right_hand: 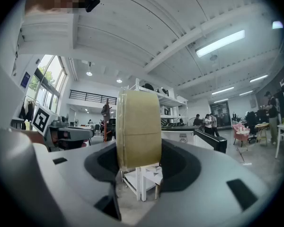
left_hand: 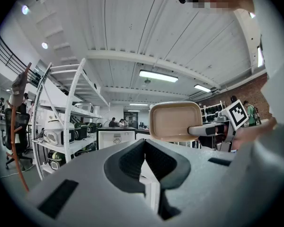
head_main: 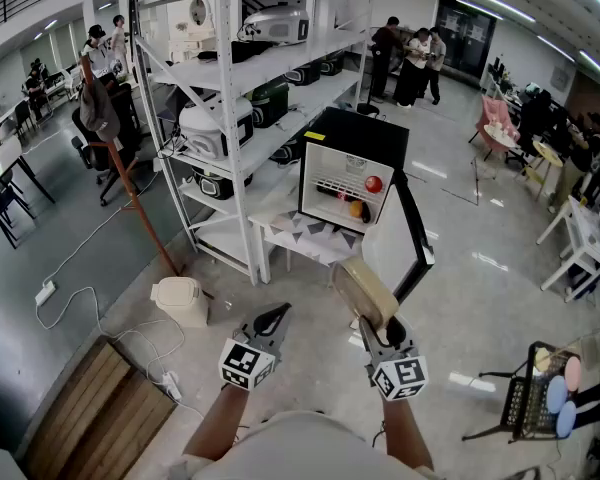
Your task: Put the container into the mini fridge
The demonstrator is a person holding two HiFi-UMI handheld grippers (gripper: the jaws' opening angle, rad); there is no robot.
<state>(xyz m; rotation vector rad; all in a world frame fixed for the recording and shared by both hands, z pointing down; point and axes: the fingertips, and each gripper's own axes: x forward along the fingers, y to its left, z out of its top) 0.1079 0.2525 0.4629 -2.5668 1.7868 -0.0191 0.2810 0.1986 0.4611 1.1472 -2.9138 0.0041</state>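
Note:
A beige lidded container (head_main: pixel 364 291) stands on edge between the jaws of my right gripper (head_main: pixel 373 325), which is shut on it and holds it up in front of me. From the right gripper view the container (right_hand: pixel 138 126) rises narrow side on out of the right gripper (right_hand: pixel 138 163). The black mini fridge (head_main: pixel 348 180) sits on a small white table (head_main: pixel 298 238) ahead, its door (head_main: pixel 416 236) swung open to the right. Inside it are a red and an orange item (head_main: pixel 372 184). My left gripper (head_main: pixel 271 320) is shut and empty, to the left of the container (left_hand: pixel 175 121).
A tall white shelving rack (head_main: pixel 242 118) with rice cookers stands left of the fridge. A white bin (head_main: pixel 180 300), cables and a wooden platform (head_main: pixel 98 410) lie on the floor at left. A black wire cart (head_main: pixel 533 405) is at the right. People stand far behind.

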